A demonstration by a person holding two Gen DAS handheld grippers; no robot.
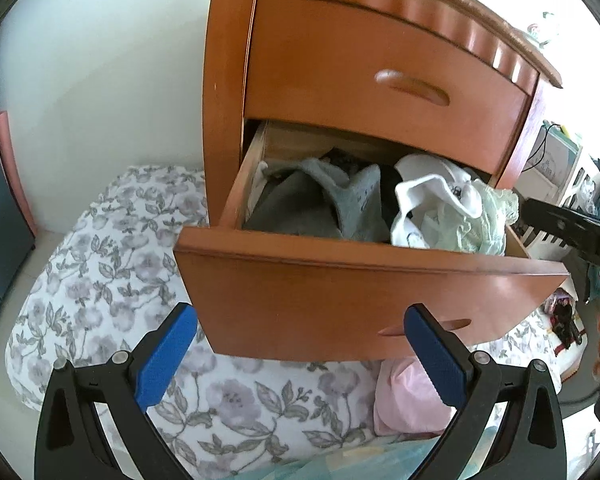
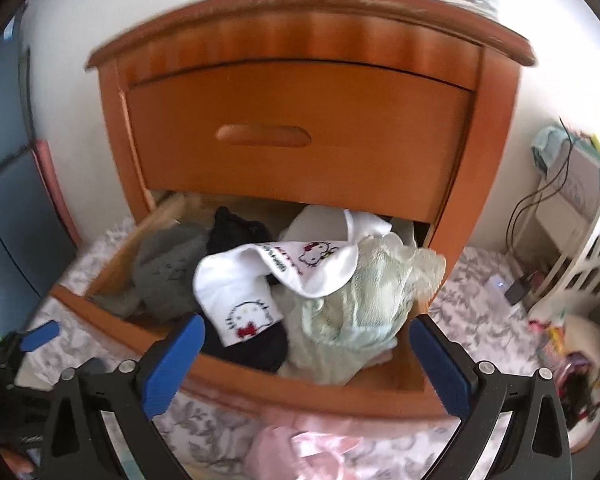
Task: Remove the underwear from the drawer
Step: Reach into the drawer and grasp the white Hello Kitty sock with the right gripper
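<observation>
Right wrist view: pale green lace underwear point(image 2: 356, 304) lies heaped at the right end of the open lower drawer point(image 2: 260, 384), partly under white cartoon-print socks point(image 2: 260, 276); it looks light, soft and floppy, best pinched at a raised fold near the front; grey garments point(image 2: 168, 268) fill the left side; the right gripper point(image 2: 306, 364) hovers spread wide, empty, over the drawer front; the left gripper point(image 1: 300, 356) is likewise released, lower, before the wooden nightstand point(image 1: 340, 60).

Bedroom: wooden nightstand point(image 2: 300, 128), floral bedding point(image 1: 100, 264).
</observation>
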